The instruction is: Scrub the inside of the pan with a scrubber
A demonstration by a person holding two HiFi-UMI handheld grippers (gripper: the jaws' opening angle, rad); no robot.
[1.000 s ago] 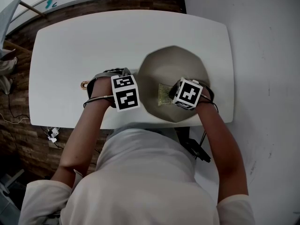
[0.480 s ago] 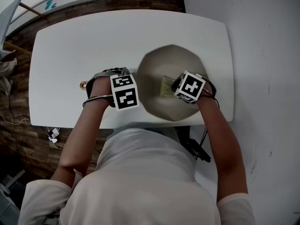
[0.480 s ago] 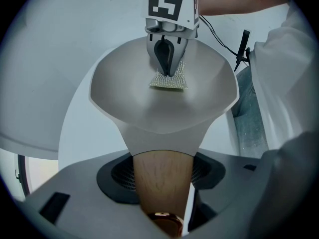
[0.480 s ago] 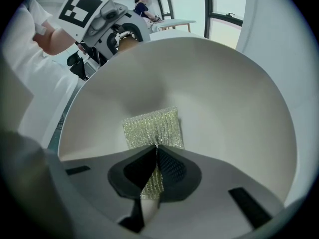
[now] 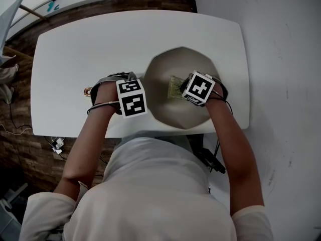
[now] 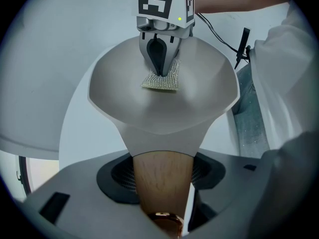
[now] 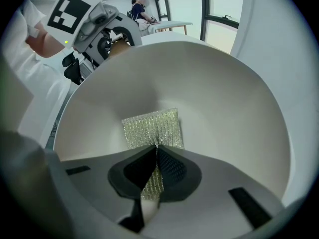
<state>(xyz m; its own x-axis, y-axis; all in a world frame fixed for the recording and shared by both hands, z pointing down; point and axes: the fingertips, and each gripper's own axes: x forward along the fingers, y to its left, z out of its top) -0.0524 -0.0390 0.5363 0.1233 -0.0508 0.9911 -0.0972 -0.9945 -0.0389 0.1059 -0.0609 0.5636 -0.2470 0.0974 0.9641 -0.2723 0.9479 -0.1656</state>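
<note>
Two hand-held grippers are seen at work over one white table (image 5: 100, 44), and one grey pan (image 5: 178, 64) is set on the table's right half, near its front edge. The pan's wooden handle (image 6: 160, 158) is clamped between the jaws of the left gripper (image 6: 162, 180), and a copper ring (image 5: 90, 91) is seen at the handle's free end. One glittery mesh scrubber (image 7: 152, 128) is pinched at its near edge by the closed jaws of the right gripper (image 7: 155, 158). Its free part is laid flat against the inside of the pan, on the sloping wall toward the middle.

Two marker cubes are counted, one on each gripper. From the head view, the joint between handle and pan is covered by the left cube (image 5: 131, 98). The right part of the scrubber and some of the pan's right side are covered by the right cube (image 5: 200, 88). The table's front edge is partly hidden by the person's torso and forearms.

Around the table, a dark wooden floor (image 5: 150, 1) is shown at the top and left, with a thin cable (image 5: 15, 127) lying on it at the left. A black cable (image 5: 210, 160) is seen hanging below the table's front edge beside the right arm. A pale wall or floor surface fills the right side. In the right gripper view, large windows (image 7: 219, 14) and another person (image 7: 141, 6), far off at a separate table, are made out beyond the pan's rim.
</note>
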